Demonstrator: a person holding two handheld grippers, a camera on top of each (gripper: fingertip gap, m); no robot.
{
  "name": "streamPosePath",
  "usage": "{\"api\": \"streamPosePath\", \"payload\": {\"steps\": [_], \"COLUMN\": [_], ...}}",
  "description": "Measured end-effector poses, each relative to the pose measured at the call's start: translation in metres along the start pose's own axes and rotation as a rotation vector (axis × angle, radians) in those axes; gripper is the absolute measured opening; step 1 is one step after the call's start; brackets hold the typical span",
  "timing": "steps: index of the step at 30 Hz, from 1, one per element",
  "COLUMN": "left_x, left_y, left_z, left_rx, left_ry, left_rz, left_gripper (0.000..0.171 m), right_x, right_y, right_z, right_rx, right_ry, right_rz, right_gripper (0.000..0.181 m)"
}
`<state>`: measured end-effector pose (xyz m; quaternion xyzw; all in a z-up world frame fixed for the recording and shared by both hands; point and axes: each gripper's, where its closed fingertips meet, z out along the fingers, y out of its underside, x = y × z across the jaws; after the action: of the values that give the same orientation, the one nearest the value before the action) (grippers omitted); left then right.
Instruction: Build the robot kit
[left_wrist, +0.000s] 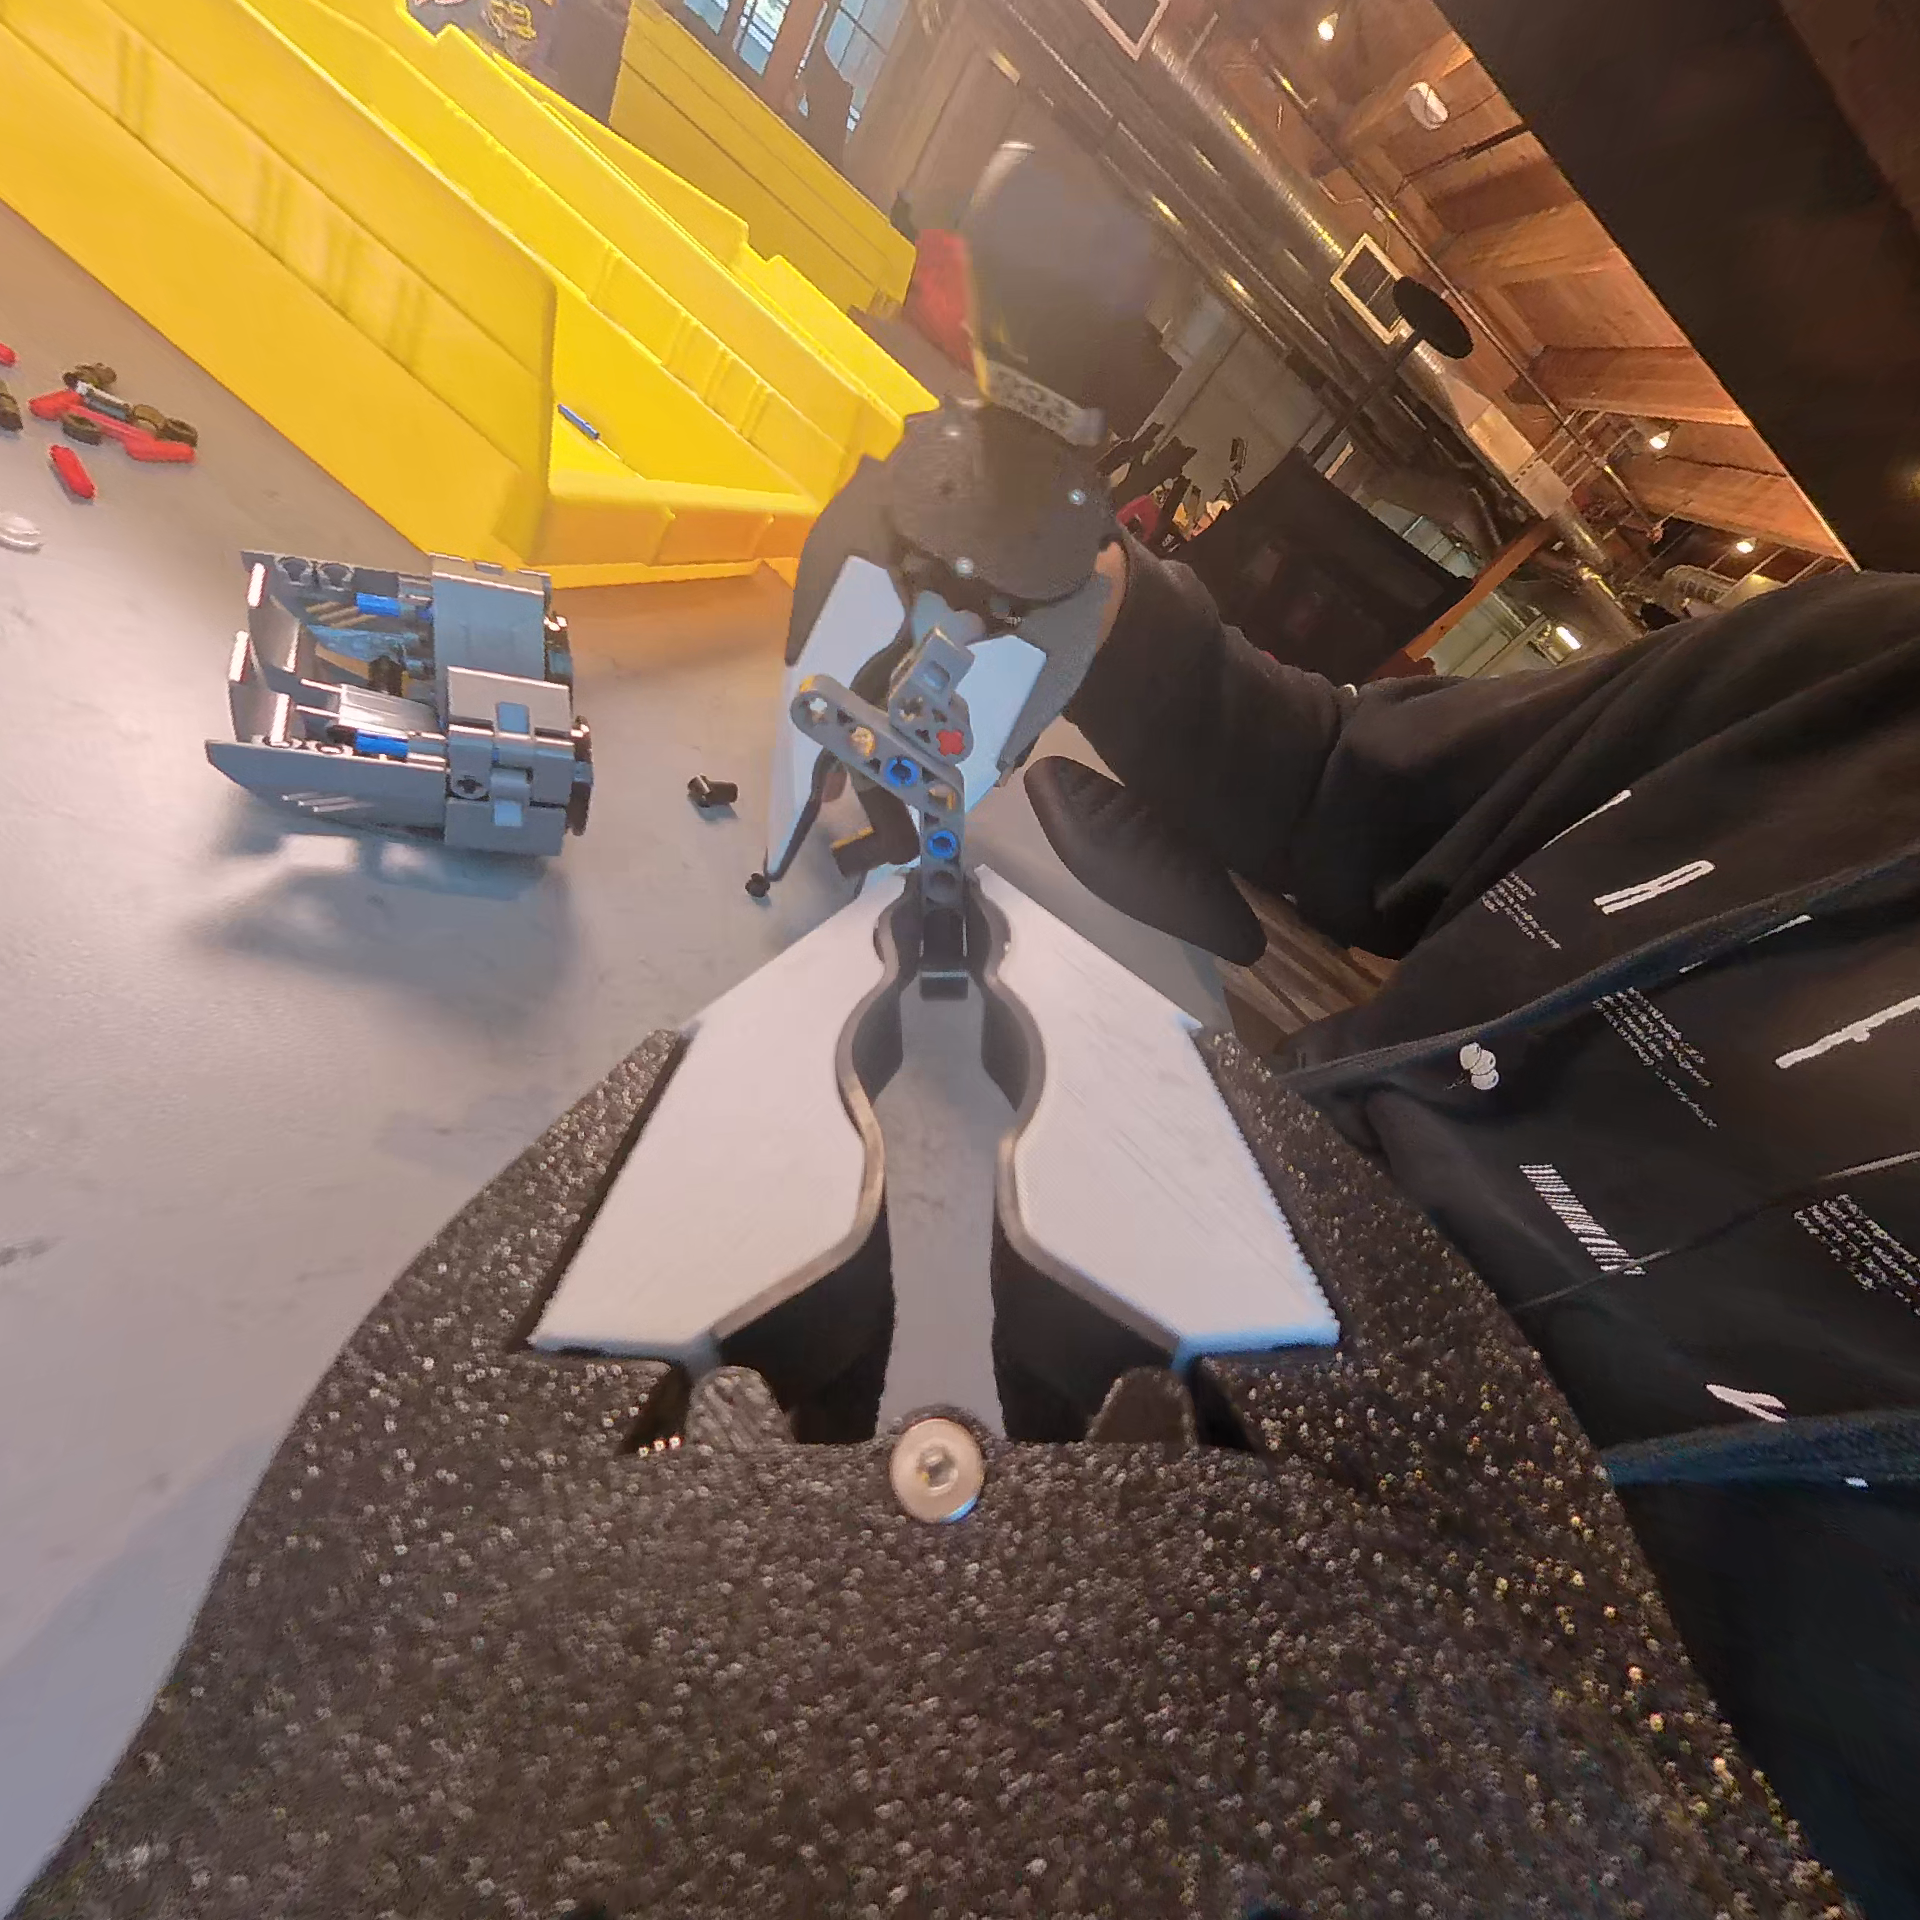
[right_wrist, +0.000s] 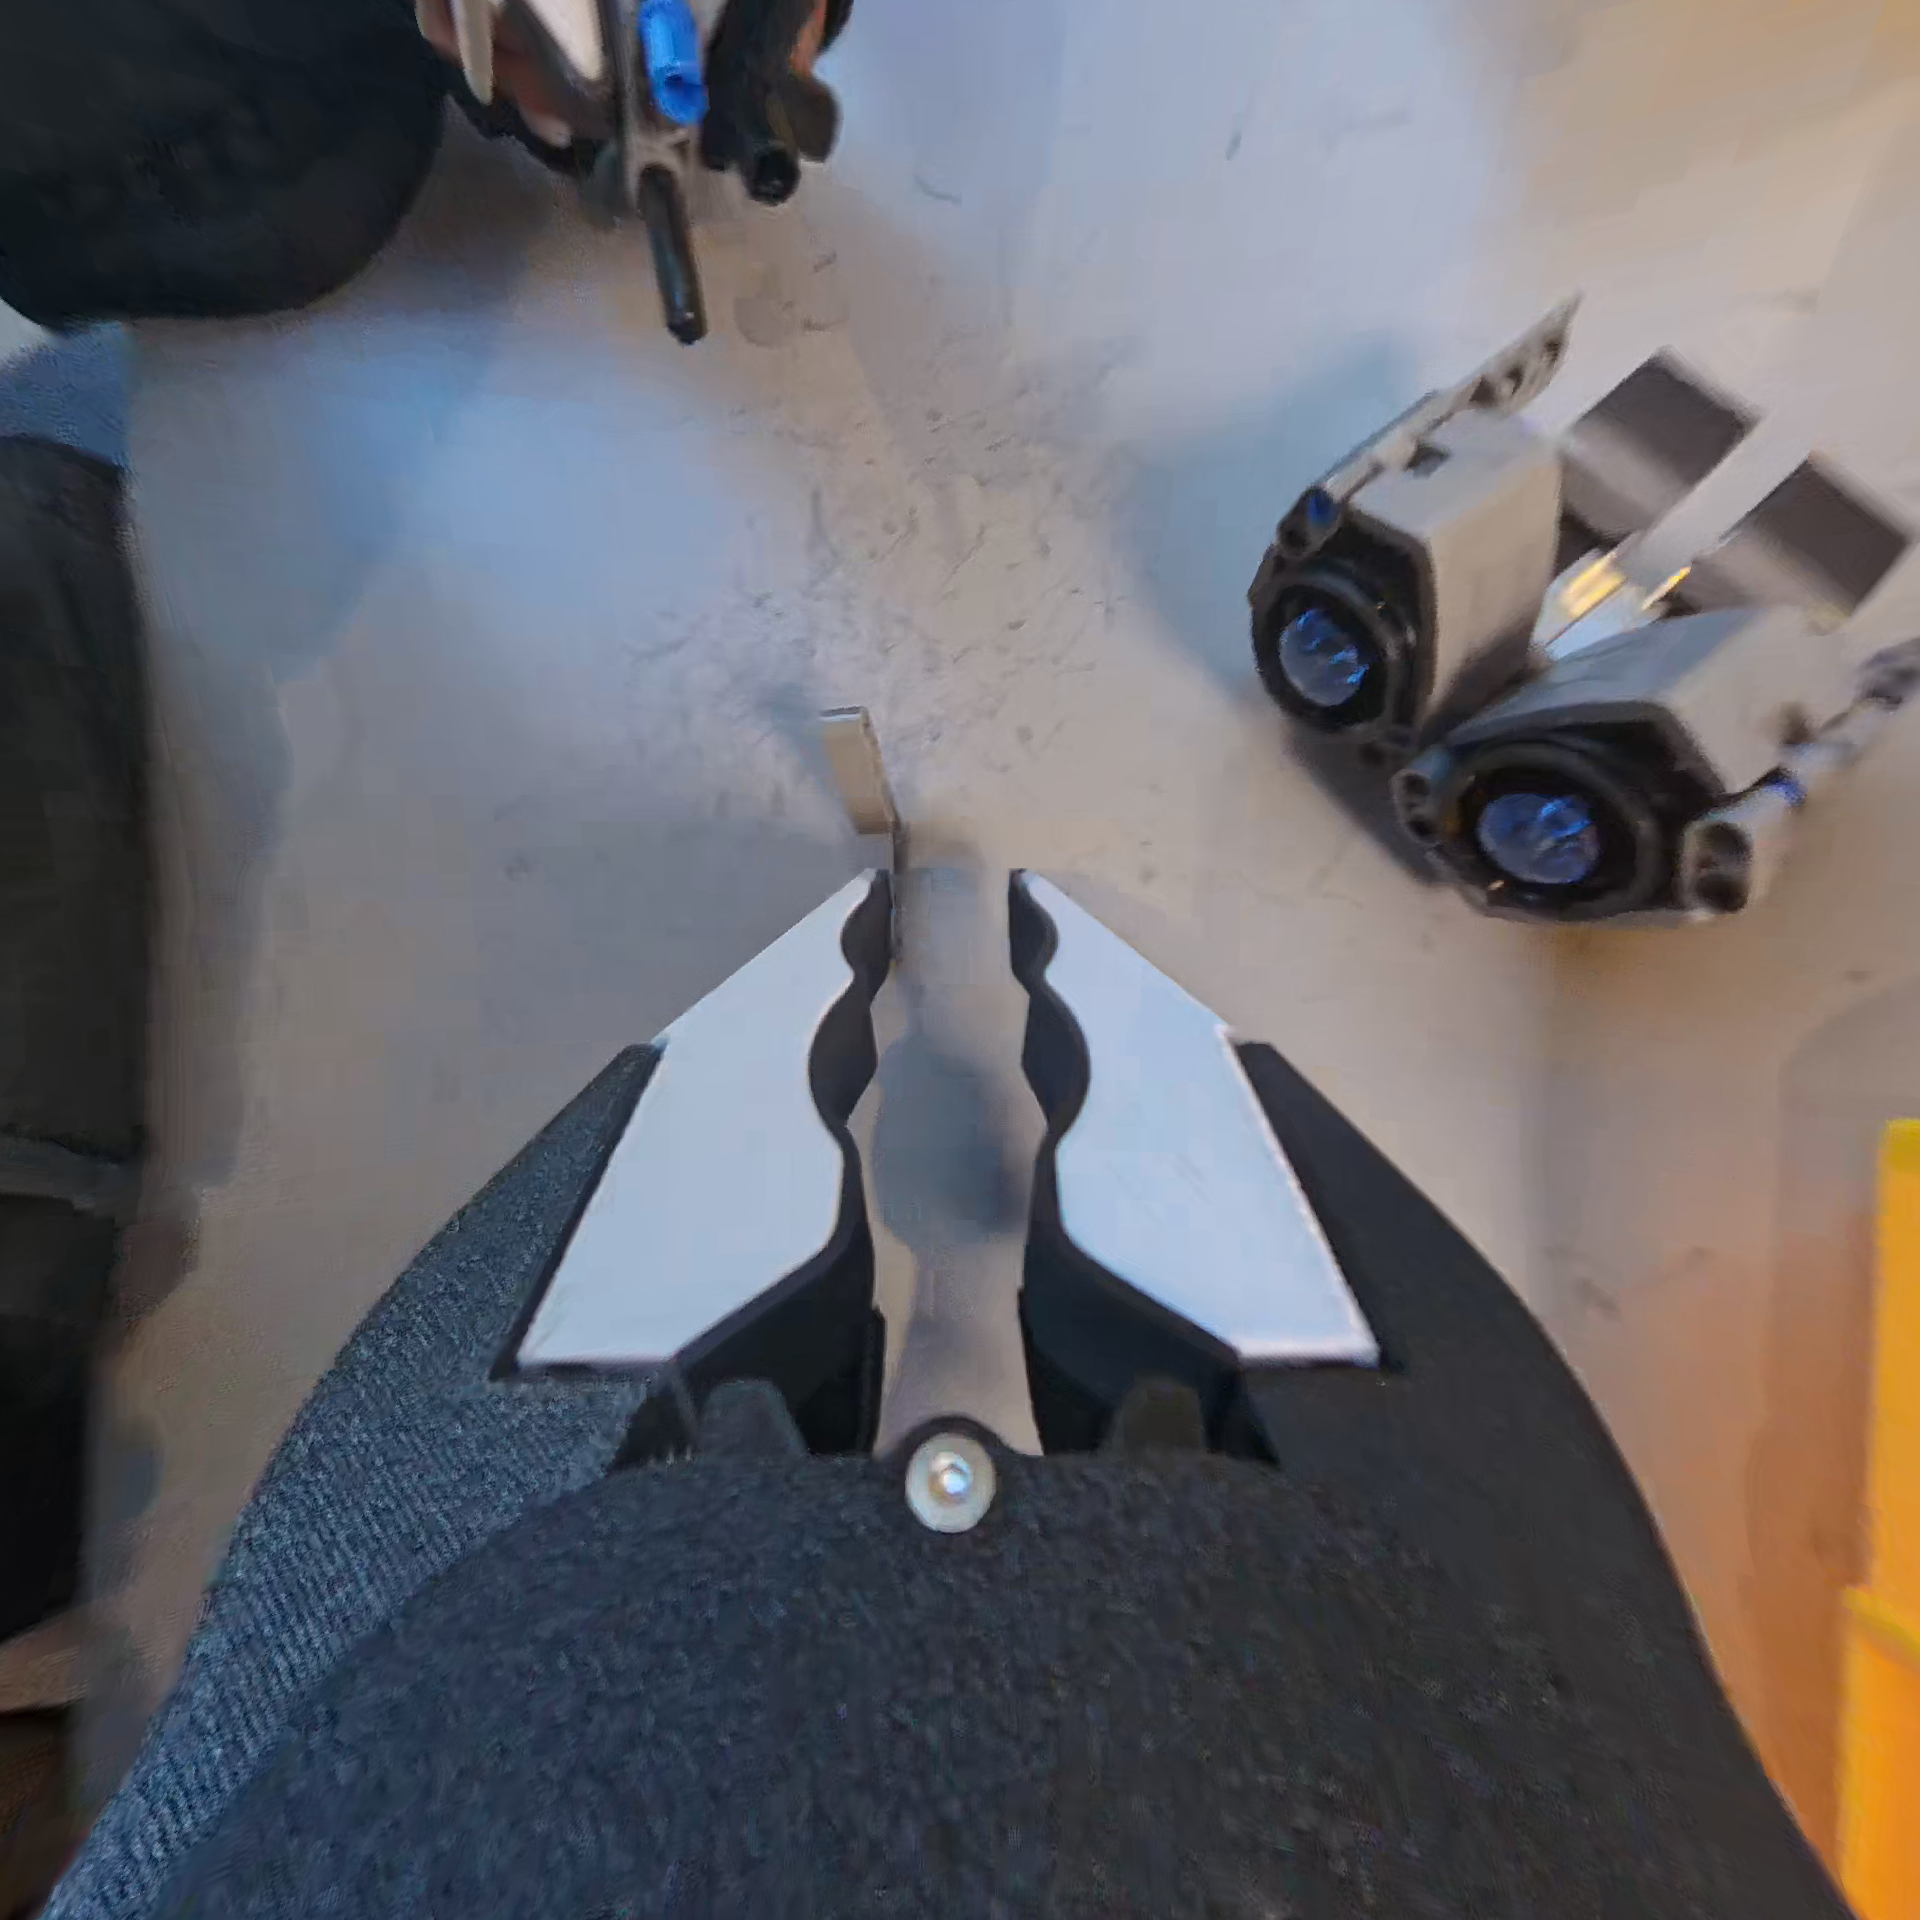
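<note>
Left wrist view: left gripper (left_wrist: 943, 914) fingers pinch a grey beam assembly (left_wrist: 904, 758), lifted above the tabletop (left_wrist: 260, 1039). Beyond it, the gloved hand (left_wrist: 1174, 748) tilts the right gripper (right_wrist: 951, 894), fingers slightly spread beside a grey piece (right_wrist: 868, 774).

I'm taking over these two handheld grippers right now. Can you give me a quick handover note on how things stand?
Left gripper: shut on the grey angled beam assembly, held up above the grey table.
Right gripper: jaws slightly apart, with a small grey piece against one fingertip. I cannot tell whether it is gripped.
On the table: a grey model with two blue lenses, a loose black pin, scattered red and black pieces and yellow bins behind them.
The small grey piece and the assembly are apart.
</note>
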<state>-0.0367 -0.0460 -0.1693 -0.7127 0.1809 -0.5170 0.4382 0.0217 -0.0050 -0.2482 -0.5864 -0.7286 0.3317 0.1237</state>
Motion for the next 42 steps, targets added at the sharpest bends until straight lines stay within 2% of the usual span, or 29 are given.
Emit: {"api": "streamPosePath", "payload": {"steps": [4,6,9,11,13,18,21,27,29,30,33,36,38,40,42], "left_x": [-0.001,-0.001,-0.002,-0.003,-0.003,-0.003,-0.002,-0.002,-0.002,-0.002,-0.002,-0.003,-0.003,-0.003,-0.002], "left_y": [0.001,0.001,0.001,0.001,0.0,0.0,0.0,0.001,0.001,0.001,0.001,0.001,0.001,0.002,0.002], "left_z": [0.001,0.001,0.0,0.0,0.0,-0.001,0.0,0.0,0.0,0.0,0.0,0.0,0.0,0.0,0.0], "left_rx": [-0.002,0.0,0.003,0.004,0.008,0.01,0.008,0.008,0.005,0.004,0.006,0.006,0.005,0.003,0.002], "left_ry": [0.0,0.0,-0.003,-0.005,-0.003,0.001,0.002,0.01,0.013,0.012,0.011,0.009,0.009,0.009,0.008], "left_rz": [-0.007,-0.011,-0.016,-0.017,-0.021,-0.03,-0.028,-0.045,-0.047,-0.046,-0.048,-0.053,-0.053,-0.052,-0.049], "left_gripper": [0.007,0.007,0.007,0.007,0.007,0.007,0.007,0.007,0.007,0.007,0.007,0.007,0.007,0.007,0.007], "right_x": [-0.026,-0.035,-0.025,-0.019,-0.018,-0.011,-0.004,0.012,0.008,0.011,0.019,0.008,0.009,0.01,0.013], "right_y": [-0.004,-0.004,0.002,0.002,0.001,-0.001,-0.004,-0.011,-0.018,-0.021,-0.019,-0.021,-0.02,-0.014,-0.013], "right_z": [-0.002,0.003,0.01,0.012,0.013,0.012,0.012,0.009,0.006,0.004,0.001,0.003,0.008,0.017,0.022], "right_rx": [0.002,-0.012,-0.067,-0.051,-0.033,-0.001,0.029,0.088,0.12,0.13,0.065,0.017,-0.024,-0.066,-0.076], "right_ry": [0.084,0.104,0.172,0.172,0.126,-0.049,-0.115,-0.113,-0.127,-0.082,0.118,0.202,0.248,0.232,0.203], "right_rz": [-0.362,-0.435,-0.434,-0.385,-0.306,0.069,0.228,0.36,0.303,0.236,-0.091,-0.364,-0.421,-0.403,-0.348], "right_gripper": [0.014,0.01,0.01,0.002,0.0,0.0,0.0,0.0,0.003,0.007,0.011,0.013,0.014,0.015,0.007]}}
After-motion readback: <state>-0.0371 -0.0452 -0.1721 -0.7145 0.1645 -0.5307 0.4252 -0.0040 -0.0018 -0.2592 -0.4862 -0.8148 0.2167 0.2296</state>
